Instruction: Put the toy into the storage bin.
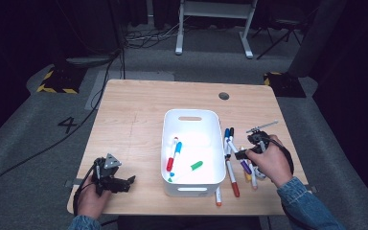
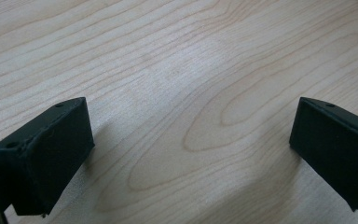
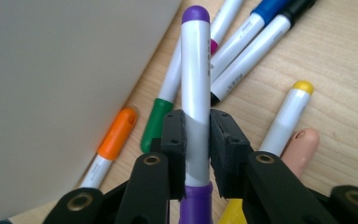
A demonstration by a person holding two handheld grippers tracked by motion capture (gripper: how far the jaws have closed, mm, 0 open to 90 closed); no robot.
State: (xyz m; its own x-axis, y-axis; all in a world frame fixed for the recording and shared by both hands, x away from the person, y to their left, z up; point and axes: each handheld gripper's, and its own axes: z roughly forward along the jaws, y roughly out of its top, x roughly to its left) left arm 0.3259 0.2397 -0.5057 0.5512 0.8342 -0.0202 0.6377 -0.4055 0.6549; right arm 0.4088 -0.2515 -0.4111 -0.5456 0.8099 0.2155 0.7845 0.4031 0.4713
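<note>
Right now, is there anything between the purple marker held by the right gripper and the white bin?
Nothing visible blocks it. The right gripper is shut on the purple marker; the white bin stands open-topped just beside. Other markers lie on the table below.

Grey carpeted floor (image 1: 33, 143); dark surroundings; white desk frame (image 1: 215, 19) beyond.

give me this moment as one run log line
right gripper: shut on purple marker | left gripper: open, on table | bin: three markers inside

A light wooden table (image 1: 134, 120) carries a white bin (image 1: 192, 125) with loose markers (image 1: 232, 178) scattered just beside it.
</note>
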